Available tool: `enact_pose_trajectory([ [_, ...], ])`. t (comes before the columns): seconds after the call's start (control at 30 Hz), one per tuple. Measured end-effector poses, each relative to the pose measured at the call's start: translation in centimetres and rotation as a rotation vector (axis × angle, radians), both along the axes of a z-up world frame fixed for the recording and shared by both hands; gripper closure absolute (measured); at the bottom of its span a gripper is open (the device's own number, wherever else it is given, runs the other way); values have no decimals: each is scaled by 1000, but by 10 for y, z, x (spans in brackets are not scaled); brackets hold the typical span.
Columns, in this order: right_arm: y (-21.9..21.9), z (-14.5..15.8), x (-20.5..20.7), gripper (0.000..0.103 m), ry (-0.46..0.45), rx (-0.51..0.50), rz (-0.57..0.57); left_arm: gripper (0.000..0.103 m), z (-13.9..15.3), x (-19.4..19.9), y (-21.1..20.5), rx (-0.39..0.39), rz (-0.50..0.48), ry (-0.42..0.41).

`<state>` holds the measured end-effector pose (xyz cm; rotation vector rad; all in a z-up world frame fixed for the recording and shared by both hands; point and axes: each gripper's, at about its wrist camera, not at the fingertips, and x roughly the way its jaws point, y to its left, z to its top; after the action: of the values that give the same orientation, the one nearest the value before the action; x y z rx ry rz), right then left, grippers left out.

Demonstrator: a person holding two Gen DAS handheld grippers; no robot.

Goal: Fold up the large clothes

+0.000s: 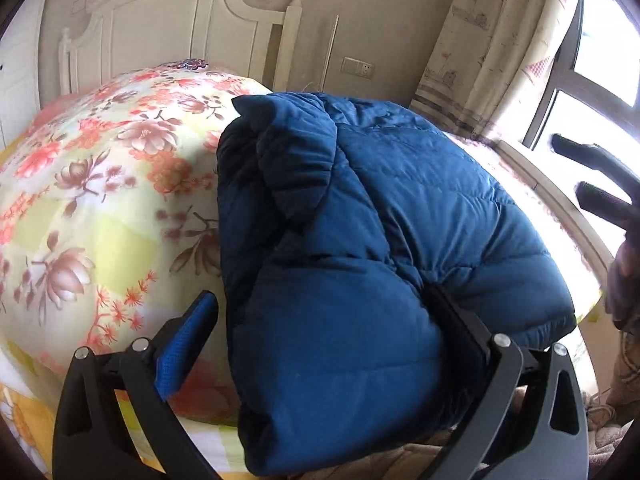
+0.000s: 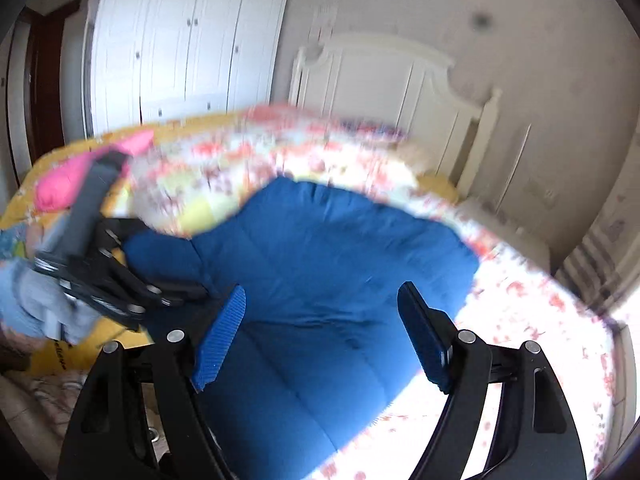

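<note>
Fingers (image 1: pixel 456 320) of my left gripper (image 1: pixel 320 332) straddle the blue jacket (image 1: pixel 360 208) without clear pinch, right gripper (image 2: pixel 320 332) gaping above it on the floral bed (image 1: pixel 100 184) beside white headboard (image 1: pixel 168 20).

Blue quilted jacket (image 2: pixel 320 264) spread on a floral bedspread (image 2: pixel 540 320), filling the middle of the frame. Right gripper (image 2: pixel 324 340) above it, jaws wide apart, blue ribbed pads clear of the fabric. Left gripper (image 2: pixel 176 292) at the jacket's left edge, held by a gloved hand (image 2: pixel 36 304); possibly pinching the cloth, too blurred to tell. Pink item (image 2: pixel 80 172) on the bed's far left. White headboard (image 2: pixel 392 88) and white wardrobe (image 2: pixel 184 44) behind.
</note>
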<state>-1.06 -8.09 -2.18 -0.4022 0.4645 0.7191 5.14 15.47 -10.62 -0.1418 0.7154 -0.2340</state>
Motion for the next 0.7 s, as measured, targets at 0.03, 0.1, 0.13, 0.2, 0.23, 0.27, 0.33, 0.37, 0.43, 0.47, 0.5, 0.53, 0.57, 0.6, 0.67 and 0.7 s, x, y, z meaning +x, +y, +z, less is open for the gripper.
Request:
enact_pose_trajectory([
  [0.03, -2, -4, -5, 27, 7, -5, 18, 2, -1, 0, 4, -12, 1, -1],
  [0.1, 2, -28, -3, 27, 48, -47, 2, 2, -1, -1, 4, -28, 3, -4],
  [0.13, 11, -57, 4, 27, 102, -97, -13, 2, -1, -2, 2, -23, 7, -9],
  [0.2, 12, -88, 3, 25, 49, -53, -28, 2, -1, 0, 2, 0, 14, -14],
  [0.23, 10, -89, 6, 25, 73, -30, -33, 2, 0, -1, 1, 12, 17, -20],
  [0.27, 11, -85, 8, 25, 90, -42, -34, 2, 0, -1, 0, 15, 18, -21],
  [0.33, 20, -70, 9, 26, 103, -124, -26, 2, 1, -1, 0, 18, 23, -21],
  [0.37, 23, -62, 8, 28, 95, -140, -7, 2, 1, -1, 0, 20, 23, -23],
  [0.43, 22, -41, 13, 28, 36, -115, 8, 2, 0, -1, 2, 6, 22, -24],
  [0.47, 22, -30, 23, 28, 12, -97, -10, 2, -1, 1, 4, -2, 20, -23],
  [0.5, 22, -21, 36, 28, -9, -82, -35, 2, -1, 1, 5, -10, 20, -22],
  [0.53, 23, -15, 47, 28, -19, -69, -53, 2, -1, 1, 5, -12, 19, -23],
  [0.57, 26, -10, 66, 28, -13, -47, -72, 2, -1, 1, 5, -10, 18, -24],
  [0.6, 28, -8, 80, 28, 4, -31, -80, 2, -1, 1, 5, -9, 18, -24],
  [0.67, 42, -23, 117, 28, 73, -52, -90, 2, -1, 1, 5, -10, 19, -24],
  [0.7, 54, -44, 133, 28, 140, -121, -86, 2, -1, 0, 5, -10, 19, -24],
])
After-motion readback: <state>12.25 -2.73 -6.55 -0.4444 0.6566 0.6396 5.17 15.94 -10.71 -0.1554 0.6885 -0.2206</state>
